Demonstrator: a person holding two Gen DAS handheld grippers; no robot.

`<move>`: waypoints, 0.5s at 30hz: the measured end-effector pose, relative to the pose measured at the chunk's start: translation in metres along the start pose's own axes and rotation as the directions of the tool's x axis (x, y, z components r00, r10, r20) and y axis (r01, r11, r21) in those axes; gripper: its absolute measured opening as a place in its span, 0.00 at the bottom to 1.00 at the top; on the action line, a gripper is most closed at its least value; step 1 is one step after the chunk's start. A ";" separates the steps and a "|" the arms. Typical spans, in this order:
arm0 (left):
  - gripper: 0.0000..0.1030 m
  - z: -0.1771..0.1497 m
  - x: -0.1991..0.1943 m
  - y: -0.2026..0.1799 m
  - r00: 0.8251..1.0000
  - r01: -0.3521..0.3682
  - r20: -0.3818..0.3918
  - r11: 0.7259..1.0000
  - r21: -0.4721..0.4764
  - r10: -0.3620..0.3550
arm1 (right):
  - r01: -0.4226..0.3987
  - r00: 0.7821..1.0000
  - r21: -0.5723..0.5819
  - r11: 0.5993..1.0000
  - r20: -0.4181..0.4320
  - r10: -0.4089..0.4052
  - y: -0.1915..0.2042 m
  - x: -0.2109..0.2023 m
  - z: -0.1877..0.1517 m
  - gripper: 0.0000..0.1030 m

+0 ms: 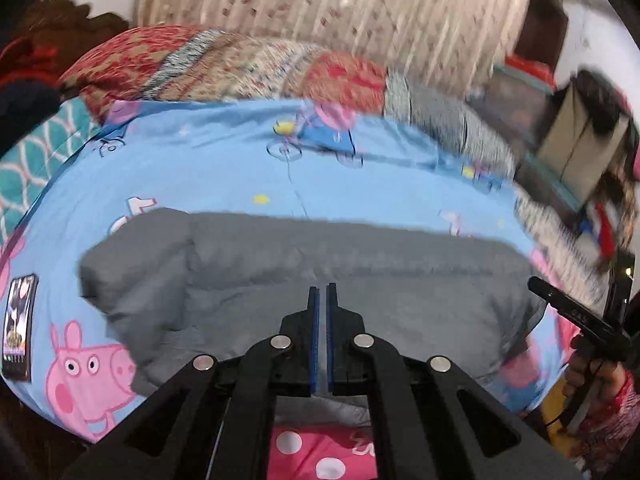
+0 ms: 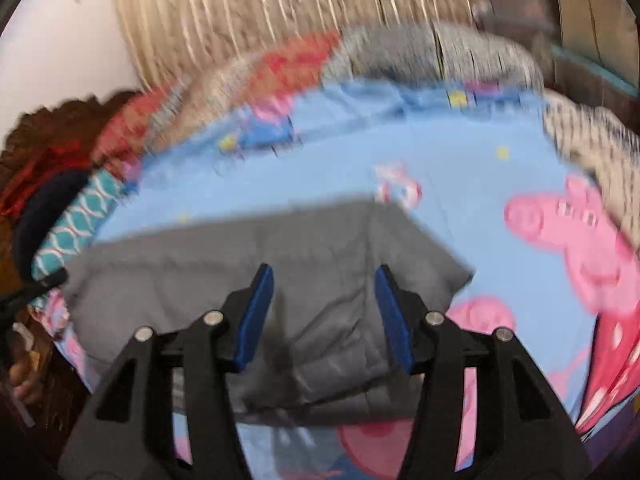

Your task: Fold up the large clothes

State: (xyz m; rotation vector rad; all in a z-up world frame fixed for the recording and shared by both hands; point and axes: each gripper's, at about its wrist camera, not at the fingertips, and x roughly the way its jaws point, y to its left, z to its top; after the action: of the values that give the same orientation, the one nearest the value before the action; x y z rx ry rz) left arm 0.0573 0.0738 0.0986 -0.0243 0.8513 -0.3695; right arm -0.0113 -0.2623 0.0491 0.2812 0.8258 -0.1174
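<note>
My left hand-held gripper [image 1: 321, 292] hovers nearly closed, holding nothing; my right hand-held gripper [image 2: 324, 280] gapes empty over the grey garment [image 1: 320, 276], folded on the cartoon-print bedsheet [image 1: 224, 160]. Risk: pinching one layer would drag the fold open. Curtain [image 1: 320, 8] behind; frames blurred.

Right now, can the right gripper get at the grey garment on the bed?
Probably yes: the right gripper is open above the grey garment on the blue cartoon bedsheet, and nothing shows between them.
</note>
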 end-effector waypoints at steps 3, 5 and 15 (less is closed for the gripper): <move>0.19 -0.010 0.036 0.000 0.993 -0.062 -0.099 0.998 0.016 0.063 | 0.039 0.997 0.016 0.999 -0.063 -0.038 0.002 0.012 -0.017 0.49; 0.19 -0.016 0.053 0.003 0.987 -0.089 -0.135 0.996 0.013 0.090 | 0.075 0.991 -0.008 0.997 -0.107 -0.075 0.008 0.017 -0.024 0.49; 0.19 -0.019 0.061 0.004 0.970 -0.154 -0.188 0.988 0.014 0.154 | 0.153 0.977 -0.042 0.987 -0.146 -0.158 0.016 0.017 -0.030 0.49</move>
State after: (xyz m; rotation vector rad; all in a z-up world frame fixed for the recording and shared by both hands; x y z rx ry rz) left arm 0.0810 0.0596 0.0408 0.0768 1.0342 -0.2272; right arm -0.0174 -0.2385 0.0207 0.1977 0.9972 -0.2322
